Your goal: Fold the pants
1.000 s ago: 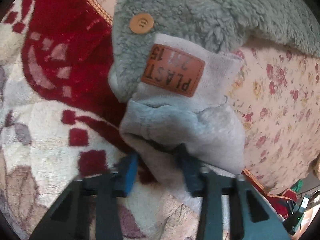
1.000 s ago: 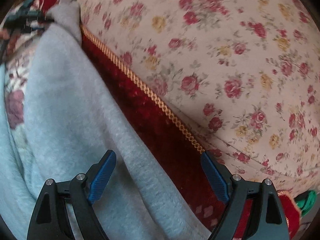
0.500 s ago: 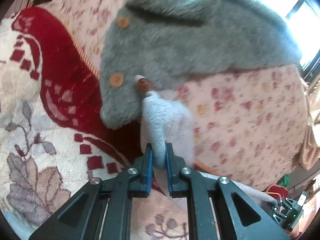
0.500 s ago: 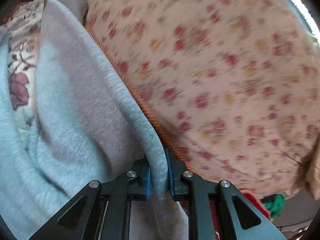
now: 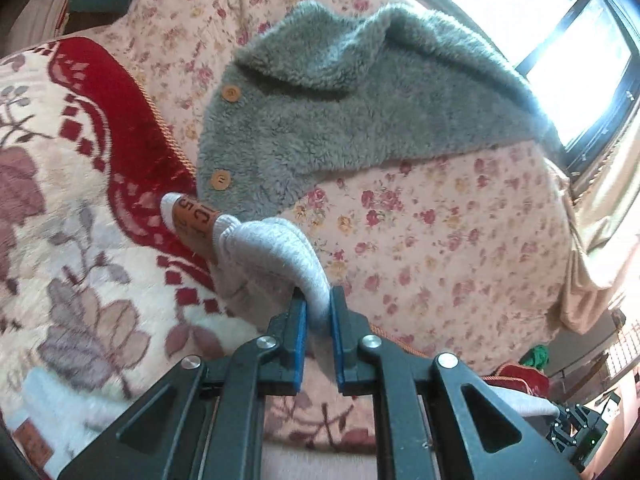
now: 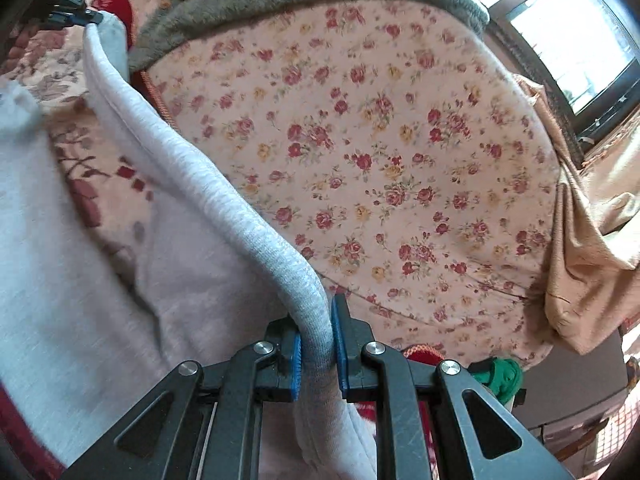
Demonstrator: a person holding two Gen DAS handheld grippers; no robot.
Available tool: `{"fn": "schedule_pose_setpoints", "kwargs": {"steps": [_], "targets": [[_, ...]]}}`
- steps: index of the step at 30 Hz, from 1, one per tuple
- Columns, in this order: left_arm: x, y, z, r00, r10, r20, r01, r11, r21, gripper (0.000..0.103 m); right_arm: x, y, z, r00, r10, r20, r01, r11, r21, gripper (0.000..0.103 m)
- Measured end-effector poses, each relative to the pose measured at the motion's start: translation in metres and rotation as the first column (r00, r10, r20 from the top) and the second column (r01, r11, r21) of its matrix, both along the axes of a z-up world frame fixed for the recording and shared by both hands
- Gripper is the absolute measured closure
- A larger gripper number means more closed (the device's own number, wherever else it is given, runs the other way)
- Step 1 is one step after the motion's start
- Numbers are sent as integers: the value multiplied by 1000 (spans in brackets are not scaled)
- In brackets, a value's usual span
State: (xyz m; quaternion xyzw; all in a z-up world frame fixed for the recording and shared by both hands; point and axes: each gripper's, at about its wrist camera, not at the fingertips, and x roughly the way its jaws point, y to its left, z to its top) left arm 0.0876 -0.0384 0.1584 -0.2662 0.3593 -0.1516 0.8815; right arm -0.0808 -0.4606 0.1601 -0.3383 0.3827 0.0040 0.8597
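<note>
The light grey pants lie over a red and cream patterned blanket. My left gripper is shut on the waistband end of the pants, lifted off the blanket; an orange leather patch shows on that end. My right gripper is shut on the same upper edge of the pants, which runs as a raised band away to the left gripper at the top left of the right wrist view. The rest of the pants hangs and drapes below to the left.
A fuzzy grey-green jacket with wooden buttons lies over the floral sofa back just beyond the pants. A window is at the upper right, beige cloth hangs at the right, a green item sits low right.
Both grippers went from open around the pants' edge to shut on it, then rose and pulled back, lifting the edge clear of the blanket. The jacket now looks farther away.
</note>
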Motion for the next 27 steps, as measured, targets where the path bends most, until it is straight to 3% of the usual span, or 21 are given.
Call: {"fn": "schedule_pose_setpoints", "kwargs": {"steps": [6,9,15,19,21,27], "targets": [[-67,33,-3,1000,19,21,-19,1000,-19,92,-74,32,-6,993,110,-39,-111,993,-34,90],[-110,47,-16,1000,20,15,-20,1000,-1,93,-105,43,-17,987,138,-86,-139,990,-5,90],[-173,65,-68,997,54,-56,-49,995,88,92,-153,60,-83,953,176,-248,-163,984,74,90],[-188,76,-93,992,81,-95,-78,996,34,92,-159,61,-116,942,159,-295,-128,984,122,90],[-191,80,-97,992,91,-90,-91,996,6,92,-160,60,-117,945,151,-291,-118,985,129,90],[-208,76,-84,997,70,-35,-69,997,21,93,-173,52,-96,949,143,-282,-94,979,179,90]]}}
